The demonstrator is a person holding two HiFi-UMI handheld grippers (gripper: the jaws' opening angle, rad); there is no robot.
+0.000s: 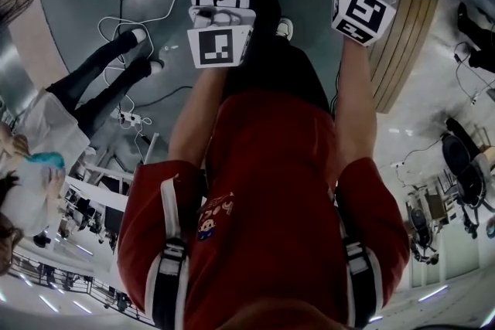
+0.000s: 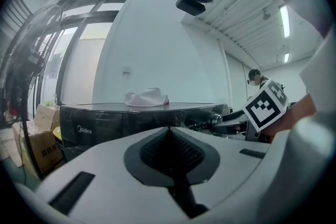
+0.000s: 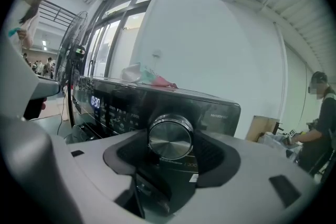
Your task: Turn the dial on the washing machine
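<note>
1. The dial point(image 3: 170, 136) is framed between the wide-open jaws of the right gripper point(image 3: 172, 153), on the washing machine point(image 3: 113, 105) front.
2. The left gripper point(image 2: 169, 150) is closed, empty.
3. A cloth point(image 2: 147, 97) is laid on top, with a fan point(image 2: 23, 65) at the left.
4. The machine's lower part is hidden.

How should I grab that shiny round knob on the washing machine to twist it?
Pinch the dial by its round metal rim, one pad on each side, coming straight at its flat front face. It sticks out from the dark control panel, so the rim is free all round. The right gripper faces it that way, jaws open either side.
</note>
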